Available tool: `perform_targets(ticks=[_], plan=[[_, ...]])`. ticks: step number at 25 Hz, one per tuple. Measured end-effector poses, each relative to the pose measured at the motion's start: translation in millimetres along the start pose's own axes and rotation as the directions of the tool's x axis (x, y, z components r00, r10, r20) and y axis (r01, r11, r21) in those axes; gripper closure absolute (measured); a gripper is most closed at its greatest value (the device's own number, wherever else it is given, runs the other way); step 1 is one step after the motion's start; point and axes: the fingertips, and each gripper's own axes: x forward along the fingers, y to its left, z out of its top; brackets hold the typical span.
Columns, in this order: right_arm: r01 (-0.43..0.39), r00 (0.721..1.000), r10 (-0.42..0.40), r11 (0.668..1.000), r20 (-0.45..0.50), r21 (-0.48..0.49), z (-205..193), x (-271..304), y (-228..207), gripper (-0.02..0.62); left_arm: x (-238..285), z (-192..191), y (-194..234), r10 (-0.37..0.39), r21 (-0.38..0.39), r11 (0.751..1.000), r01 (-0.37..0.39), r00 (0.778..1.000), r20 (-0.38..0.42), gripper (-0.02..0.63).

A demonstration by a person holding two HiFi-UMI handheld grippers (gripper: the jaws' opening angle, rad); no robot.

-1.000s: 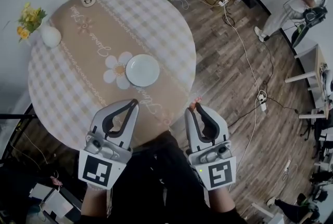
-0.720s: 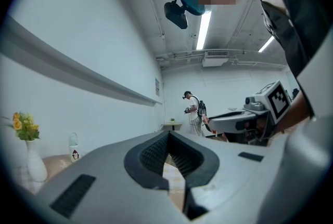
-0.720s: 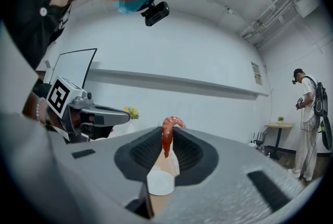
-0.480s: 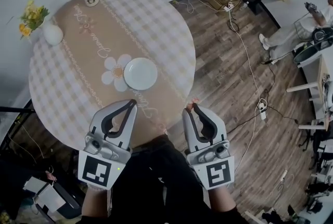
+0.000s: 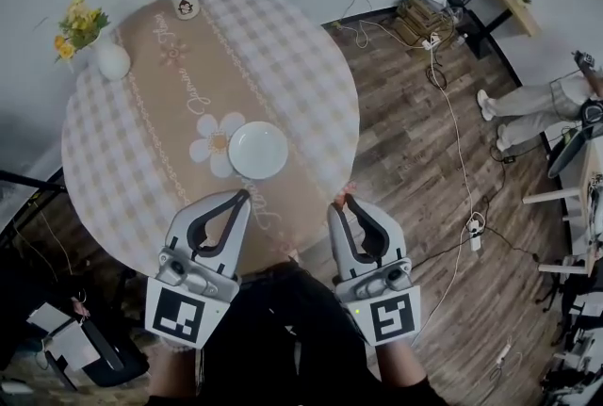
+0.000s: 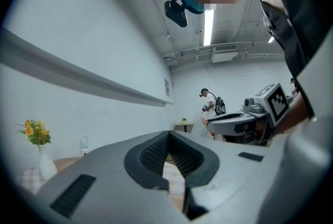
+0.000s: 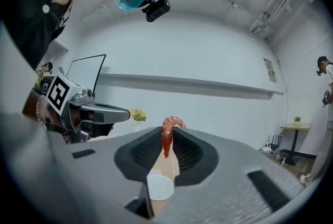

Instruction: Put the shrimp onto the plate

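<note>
While the shrimp [image 7: 167, 137] hangs pinched between the tips of my right gripper [image 5: 345, 200], by the near edge of the round surface [image 5: 283, 46], the white plate [image 5: 258, 150] lies ahead on the runner; my left gripper [image 5: 247, 195] has its jaws together.

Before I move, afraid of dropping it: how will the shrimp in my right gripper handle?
Likely light and fairly stiff: the shrimp holds its curl, pinched in the right gripper. Its glossy skin looks slippery; it might twist out.
</note>
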Motion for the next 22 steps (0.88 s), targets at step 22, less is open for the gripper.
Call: perform_targets(ticks=[22], plan=[[-0.141,0.99,0.141,0.99,0.024,-0.005,2,18,3,0.545,-6,1,2,0.13,0.002,0.991,-0.13,0.991,-0.012,0.606]])
